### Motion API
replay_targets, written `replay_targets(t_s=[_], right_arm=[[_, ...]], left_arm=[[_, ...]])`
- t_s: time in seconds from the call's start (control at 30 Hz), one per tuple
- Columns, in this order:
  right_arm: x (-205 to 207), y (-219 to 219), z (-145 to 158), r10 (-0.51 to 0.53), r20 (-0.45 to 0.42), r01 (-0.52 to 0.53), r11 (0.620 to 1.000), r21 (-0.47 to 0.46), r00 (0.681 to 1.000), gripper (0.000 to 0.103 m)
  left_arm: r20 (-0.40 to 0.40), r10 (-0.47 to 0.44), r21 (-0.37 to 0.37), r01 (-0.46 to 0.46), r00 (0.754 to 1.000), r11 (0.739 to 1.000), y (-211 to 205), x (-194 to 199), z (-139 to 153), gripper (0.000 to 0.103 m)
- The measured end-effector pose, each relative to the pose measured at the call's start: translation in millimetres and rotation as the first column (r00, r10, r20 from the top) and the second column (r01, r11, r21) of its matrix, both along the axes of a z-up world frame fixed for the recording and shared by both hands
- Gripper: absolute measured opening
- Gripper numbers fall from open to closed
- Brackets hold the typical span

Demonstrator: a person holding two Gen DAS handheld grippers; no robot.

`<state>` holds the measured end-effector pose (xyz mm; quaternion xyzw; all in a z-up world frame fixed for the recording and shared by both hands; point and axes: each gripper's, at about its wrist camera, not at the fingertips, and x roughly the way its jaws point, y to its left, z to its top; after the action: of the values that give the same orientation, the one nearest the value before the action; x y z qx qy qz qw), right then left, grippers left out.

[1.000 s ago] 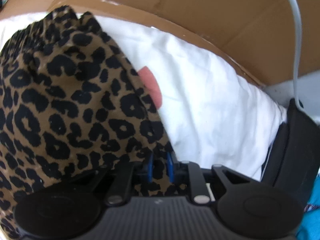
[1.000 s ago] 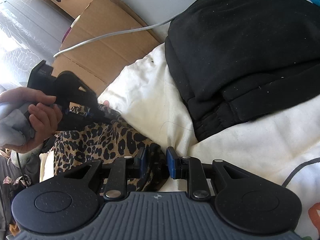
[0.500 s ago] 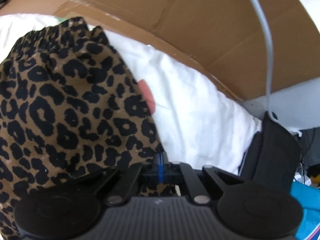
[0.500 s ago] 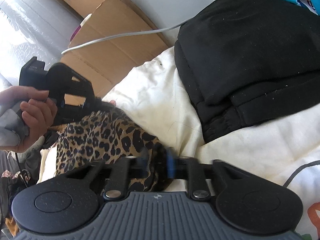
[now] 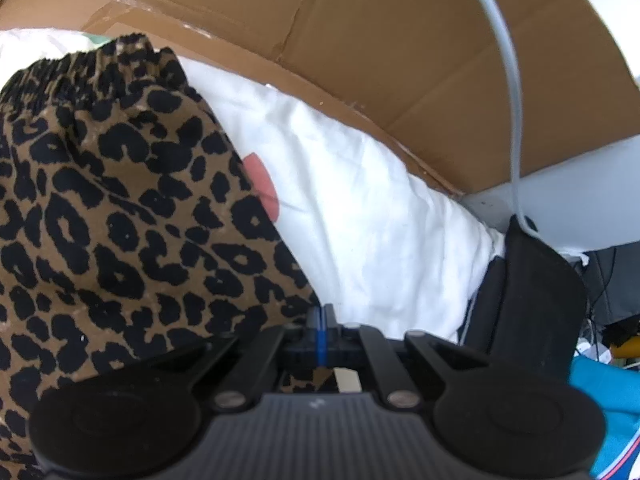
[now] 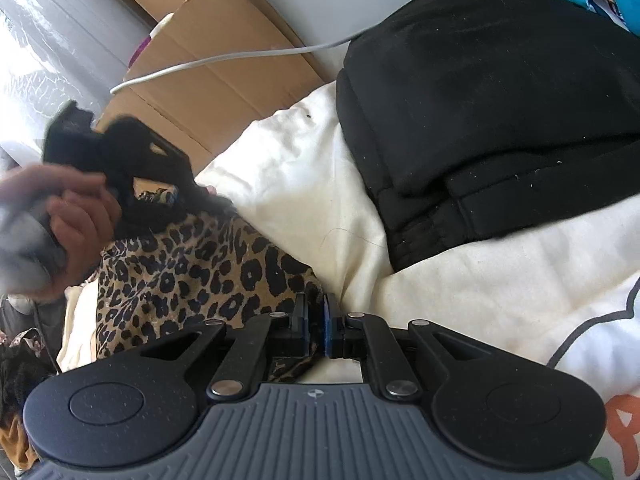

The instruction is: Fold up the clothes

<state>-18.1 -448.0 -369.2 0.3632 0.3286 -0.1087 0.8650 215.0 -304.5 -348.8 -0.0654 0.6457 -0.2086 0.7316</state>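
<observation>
A leopard-print garment (image 5: 120,220) with an elastic waistband lies on a white quilt (image 5: 360,208). My left gripper (image 5: 320,320) is shut, its blue pads pinching the garment's right edge. In the right wrist view the same leopard-print garment (image 6: 200,264) spreads to the left, and my right gripper (image 6: 316,320) is shut on its near corner. A hand (image 6: 60,224) holds the left gripper's black body (image 6: 132,160), blurred, over the garment's far edge.
A folded black garment (image 6: 500,100) rests on the quilt (image 6: 300,184) to the right. Flattened cardboard (image 5: 400,60) leans behind the bed, with a white cable (image 5: 508,80) across it. Turquoise fabric (image 5: 600,400) lies at the far right.
Both grippers closed onto the leopard-print garment; the right jaws were apart a second ago. The left gripper tilted, bringing more cardboard and the waistband into view.
</observation>
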Motion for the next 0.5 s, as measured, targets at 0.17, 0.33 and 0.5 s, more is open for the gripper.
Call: replay_targets(t_s=[0.17,0.33,0.5], right_arm=[[-4,-3,10,-0.018,-0.007,0.018,1.000,-0.005,1.000,0.013],[-7,-6,27,-0.015,0.030,0.017,0.997,-0.074,0.999,0.029],[2,-6,41,0.020,0.107,-0.011,0.997,-0.082,0.994,0.029]], left_arm=[[-0.012,-0.024,0.002,0.025,1.000,1.000,-1,-1,-21,0.001],[-0.028,-0.062,-0.029,0.061,0.998,0.998,2,5,-6,0.010],[0.009,-0.083,-0.063,0.083,0.997,0.995,14,27,35,0.026]])
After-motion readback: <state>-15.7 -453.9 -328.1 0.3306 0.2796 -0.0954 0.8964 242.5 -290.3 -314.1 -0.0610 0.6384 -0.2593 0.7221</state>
